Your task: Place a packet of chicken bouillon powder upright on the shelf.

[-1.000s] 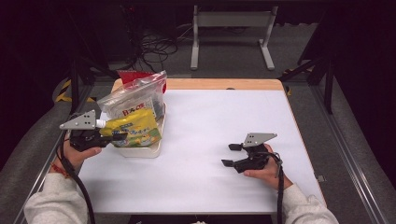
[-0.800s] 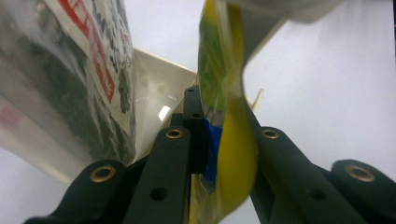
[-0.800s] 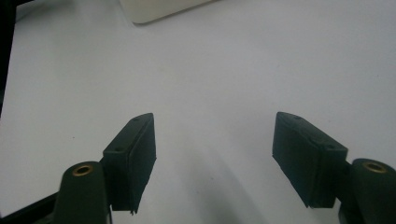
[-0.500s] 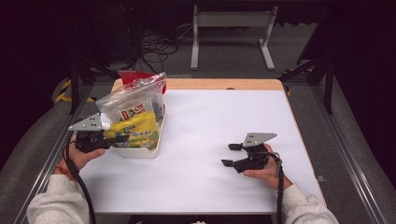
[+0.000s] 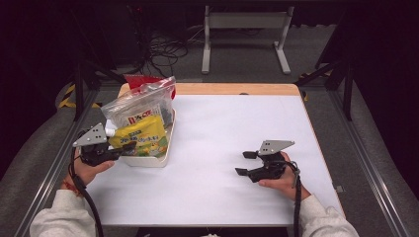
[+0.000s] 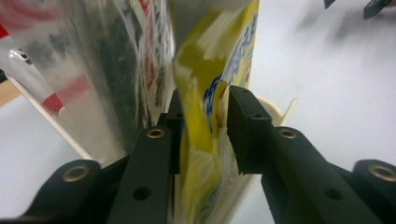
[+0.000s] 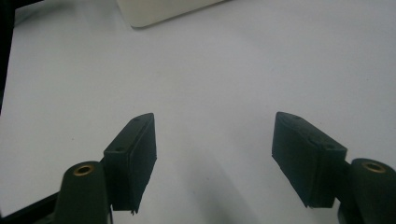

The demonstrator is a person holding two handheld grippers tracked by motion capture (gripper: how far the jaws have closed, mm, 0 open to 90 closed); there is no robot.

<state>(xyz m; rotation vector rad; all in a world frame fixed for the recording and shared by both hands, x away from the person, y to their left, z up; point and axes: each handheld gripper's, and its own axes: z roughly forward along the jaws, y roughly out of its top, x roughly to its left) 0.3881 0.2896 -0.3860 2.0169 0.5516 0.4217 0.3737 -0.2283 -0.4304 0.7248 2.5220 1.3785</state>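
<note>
- Two grippers were in use: the left gripper (image 5: pixel 129 148) had just been easing its fingers (image 6: pixel 245 130) apart, the yellow pouch (image 5: pixel 141 139) between them and barely pinched.
- That pouch leaned in the white tray (image 5: pixel 160 159) on the surface (image 5: pixel 222 128), beside a clear plastic bag (image 5: pixel 141 103).
- Likely light, limp and slippery film; a sealed edge would offer the best hold.
- Fingers of the right gripper (image 5: pixel 245 163) stood apart, empty.

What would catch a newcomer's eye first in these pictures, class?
The bright yellow printed plastic pouch stands out in the cream rectangular tray at the white table's left edge, beside a clear zip bag. The left gripper has just been opening its jaws, the pouch between them. The right gripper rests open at the right.
</note>
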